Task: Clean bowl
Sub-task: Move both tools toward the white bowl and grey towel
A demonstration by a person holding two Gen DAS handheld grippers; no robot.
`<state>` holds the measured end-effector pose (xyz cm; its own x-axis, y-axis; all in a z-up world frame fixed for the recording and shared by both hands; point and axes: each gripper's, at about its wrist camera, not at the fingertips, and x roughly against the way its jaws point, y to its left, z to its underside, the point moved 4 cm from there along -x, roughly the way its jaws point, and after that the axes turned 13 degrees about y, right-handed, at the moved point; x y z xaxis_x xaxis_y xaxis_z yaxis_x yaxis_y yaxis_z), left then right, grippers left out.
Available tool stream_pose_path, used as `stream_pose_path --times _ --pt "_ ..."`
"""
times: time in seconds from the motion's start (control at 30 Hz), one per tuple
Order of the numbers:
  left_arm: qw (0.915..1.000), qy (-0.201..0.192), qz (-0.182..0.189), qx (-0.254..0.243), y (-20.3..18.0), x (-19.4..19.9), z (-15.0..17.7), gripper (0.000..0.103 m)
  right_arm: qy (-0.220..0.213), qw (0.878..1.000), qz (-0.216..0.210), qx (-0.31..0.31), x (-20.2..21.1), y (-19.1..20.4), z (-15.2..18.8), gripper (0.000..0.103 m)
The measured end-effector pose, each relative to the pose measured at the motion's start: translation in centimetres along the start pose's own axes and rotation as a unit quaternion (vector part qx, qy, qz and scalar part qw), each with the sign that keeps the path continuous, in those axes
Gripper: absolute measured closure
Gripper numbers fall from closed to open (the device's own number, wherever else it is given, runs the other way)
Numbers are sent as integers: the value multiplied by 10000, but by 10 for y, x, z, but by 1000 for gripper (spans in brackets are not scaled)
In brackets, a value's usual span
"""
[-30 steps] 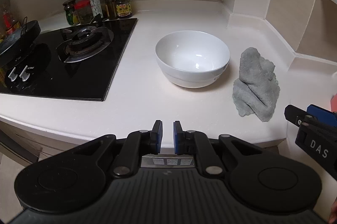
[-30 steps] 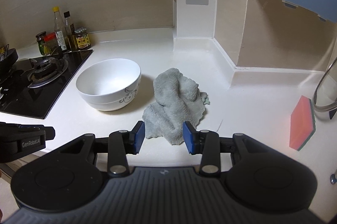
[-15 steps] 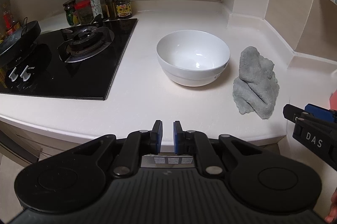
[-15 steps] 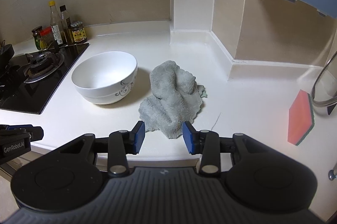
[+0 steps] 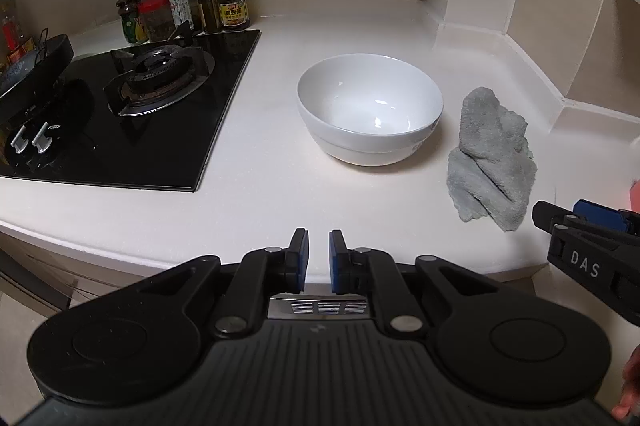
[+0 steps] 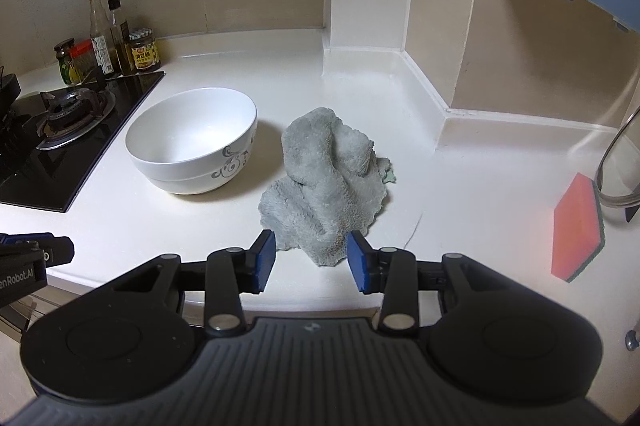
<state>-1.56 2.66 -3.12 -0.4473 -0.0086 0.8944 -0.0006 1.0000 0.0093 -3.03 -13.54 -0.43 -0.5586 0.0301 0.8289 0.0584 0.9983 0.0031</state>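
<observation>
Counter (image 5: 360, 209), white, 1 surface. Bowl (image 5: 370, 107): white, upright, nothing visible inside, mid-counter, near the right edge of the stove (image 5: 132, 113). Cloth (image 6: 326, 181): grey, crumpled, just right of the bowl, close to the front edge. Left gripper (image 5: 318, 258): above the front edge, blue pads a narrow slit apart, holding nothing. Right gripper (image 6: 311, 258): jaws spread wide, empty, just short of the cloth. Sponge (image 6: 578, 228): orange, far right. 5 bottles and jars (image 5: 188, 11): back edge, behind the stove.
</observation>
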Motion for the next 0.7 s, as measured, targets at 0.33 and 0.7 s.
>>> stream_pose_path --times 0.33,0.7 --pt "10000 34 -8 -29 -2 -12 -12 92 97 10000 3 4 -16 1 -9 68" --pt "9999 117 30 -59 -2 -27 -28 92 152 9999 -22 -17 -29 2 -19 68"
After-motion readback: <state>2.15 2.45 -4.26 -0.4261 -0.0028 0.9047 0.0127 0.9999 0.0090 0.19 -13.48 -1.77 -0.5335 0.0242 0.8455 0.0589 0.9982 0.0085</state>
